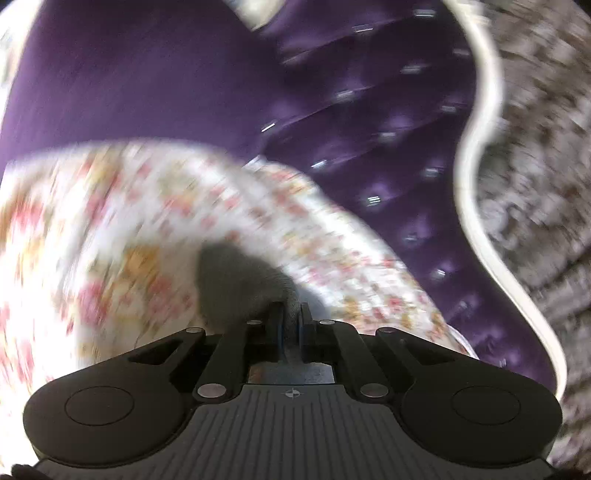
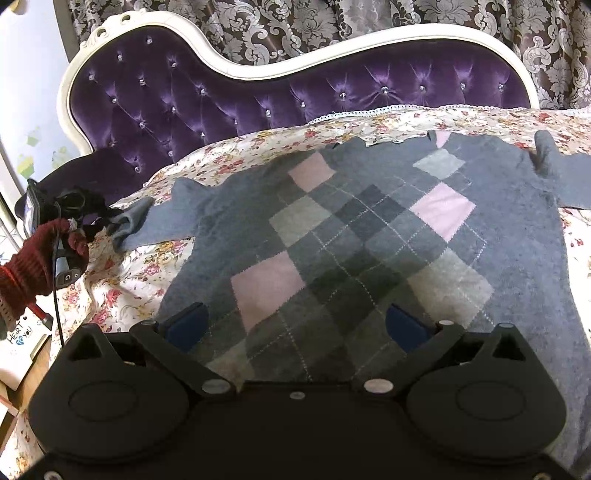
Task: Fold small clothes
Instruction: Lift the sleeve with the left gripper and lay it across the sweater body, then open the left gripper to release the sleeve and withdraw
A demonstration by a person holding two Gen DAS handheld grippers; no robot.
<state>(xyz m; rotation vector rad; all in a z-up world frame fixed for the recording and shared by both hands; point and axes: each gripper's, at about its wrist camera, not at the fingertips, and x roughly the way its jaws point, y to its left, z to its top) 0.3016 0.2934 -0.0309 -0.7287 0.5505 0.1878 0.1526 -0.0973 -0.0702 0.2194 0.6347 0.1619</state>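
A grey sweater (image 2: 369, 236) with a pink and grey argyle front lies spread flat on a floral cloth (image 2: 125, 280). Its left sleeve (image 2: 147, 221) reaches out to the left. My left gripper (image 1: 290, 314) is shut on grey sleeve fabric (image 1: 236, 280); in the right wrist view it shows at the sleeve's cuff (image 2: 110, 216), held by a hand in a dark red glove (image 2: 33, 258). The left wrist view is blurred by motion. My right gripper (image 2: 295, 325) is open and empty, low over the sweater's lower front, with its blue pads (image 2: 188, 325) wide apart.
A purple tufted sofa back (image 2: 207, 99) with a white carved frame (image 2: 258, 70) rises behind the floral cloth. Patterned brown curtains (image 2: 332, 22) hang behind it. A cable (image 2: 55, 295) and a white card (image 2: 26, 332) lie at the left edge.
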